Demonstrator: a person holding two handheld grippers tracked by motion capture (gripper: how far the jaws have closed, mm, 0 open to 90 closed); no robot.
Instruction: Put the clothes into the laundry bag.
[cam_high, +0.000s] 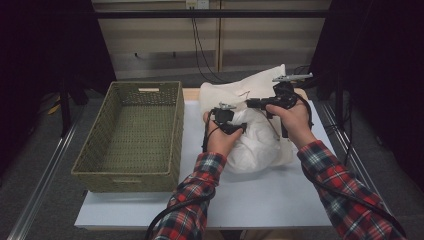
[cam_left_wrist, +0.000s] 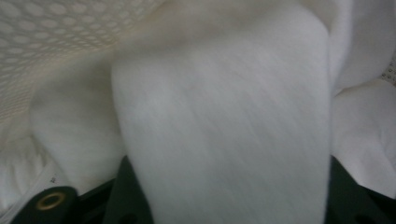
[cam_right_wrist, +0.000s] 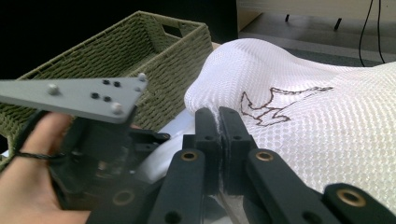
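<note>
While the right gripper (cam_right_wrist: 218, 122) pinches the rim of a white mesh bag (cam_high: 235, 92) with its fingers (cam_right_wrist: 207, 135) closed flat on the netting, the bag's mouth is held up off the bench (cam_high: 260, 195), towards the far right of the high view. A white garment (cam_high: 257, 140) bulges from that mouth and sags onto the bench just below and nearer the person. The left gripper (cam_high: 235, 127) sits at the garment's left flank, pointing right, into the cloth. In the left gripper view a thick fold of the garment (cam_left_wrist: 224, 126) lies between the two black fingers (cam_left_wrist: 123, 196); they stand partly apart, and whether they still press on the fold cannot be told for certain.

The relation that matters: the garment lies directly ahead of the left fingers, and the bag's opening lies beyond it, further right and slightly higher. The bag's long axis runs from the held rim away to the far side of the bench. The left hand is the nearer to the garment; the right hand is committed to the rim.

A green woven basket (cam_high: 135, 135) stands on the bench's left, well apart from the bag.

Judgement: any stuffing push should travel rightward and upward, along that axis.
</note>
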